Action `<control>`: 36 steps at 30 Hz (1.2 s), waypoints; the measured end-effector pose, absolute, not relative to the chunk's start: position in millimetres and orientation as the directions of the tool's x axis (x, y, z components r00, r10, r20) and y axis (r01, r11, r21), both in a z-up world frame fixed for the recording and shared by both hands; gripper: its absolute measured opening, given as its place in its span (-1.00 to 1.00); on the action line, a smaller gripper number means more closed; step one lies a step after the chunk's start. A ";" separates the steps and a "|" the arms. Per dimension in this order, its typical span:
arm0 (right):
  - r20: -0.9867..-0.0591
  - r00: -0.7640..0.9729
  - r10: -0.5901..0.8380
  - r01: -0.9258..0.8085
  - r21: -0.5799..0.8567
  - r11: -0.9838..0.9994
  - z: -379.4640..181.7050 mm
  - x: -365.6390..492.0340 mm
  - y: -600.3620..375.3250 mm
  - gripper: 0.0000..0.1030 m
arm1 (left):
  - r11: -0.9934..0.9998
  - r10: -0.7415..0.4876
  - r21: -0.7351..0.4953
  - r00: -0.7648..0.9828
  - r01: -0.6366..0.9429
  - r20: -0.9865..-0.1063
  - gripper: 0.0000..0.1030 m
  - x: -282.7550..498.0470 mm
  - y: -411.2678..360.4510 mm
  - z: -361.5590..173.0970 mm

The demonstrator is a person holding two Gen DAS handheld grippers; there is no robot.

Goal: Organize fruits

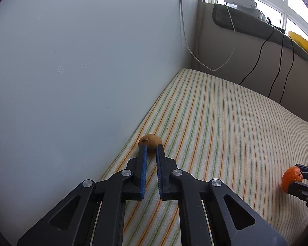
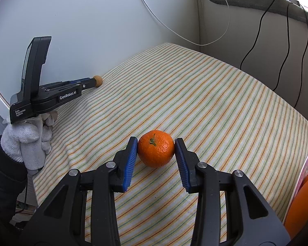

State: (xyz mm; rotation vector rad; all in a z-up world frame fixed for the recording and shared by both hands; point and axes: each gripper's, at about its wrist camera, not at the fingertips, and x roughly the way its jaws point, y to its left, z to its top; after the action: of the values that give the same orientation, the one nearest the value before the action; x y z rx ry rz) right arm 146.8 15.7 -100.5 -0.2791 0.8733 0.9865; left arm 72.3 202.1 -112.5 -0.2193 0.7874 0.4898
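Note:
A brown kiwi point(image 1: 150, 143) lies on the striped cloth by the white wall. My left gripper point(image 1: 151, 149) has its narrow-set tips on either side of the kiwi's near end and grips it; it also shows in the right wrist view point(image 2: 93, 82) with the kiwi point(image 2: 98, 80) at its tips. My right gripper point(image 2: 156, 145) is shut on an orange mandarin point(image 2: 155, 148), stem up, on the cloth. The mandarin point(image 1: 291, 179) also shows at the far right of the left wrist view.
A striped cloth point(image 2: 205, 102) covers the table. A plate point(image 2: 306, 164) with orange fruit point(image 2: 303, 203) is at the right edge. White and black cables point(image 2: 254, 41) hang down the back wall. A gloved hand point(image 2: 28, 141) holds the left gripper.

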 end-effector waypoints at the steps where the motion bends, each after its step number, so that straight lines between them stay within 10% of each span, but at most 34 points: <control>1: -0.749 0.256 0.611 -0.819 0.167 0.549 -99.6 146.6 14.7 -0.24 | 0.866 0.344 -0.001 0.598 -0.500 -0.724 -0.86 73.2 201.5 -112.5; 14: -0.757 0.243 0.607 -0.828 0.163 0.536 -103.2 146.1 18.2 -0.24 | 0.851 0.359 0.010 0.570 -0.524 -0.739 -0.33 81.1 207.4 -114.3; 36: -0.743 0.261 0.616 -0.820 0.166 0.547 -100.1 145.1 10.0 -0.24 | 0.869 0.371 0.044 0.592 -0.492 -0.715 -0.89 80.9 196.5 -109.4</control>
State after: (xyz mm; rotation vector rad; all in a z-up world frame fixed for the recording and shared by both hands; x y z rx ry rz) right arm 145.1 10.0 -100.1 -0.2754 0.8612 0.9888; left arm 80.9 196.5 -109.4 -0.1653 0.7912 0.5047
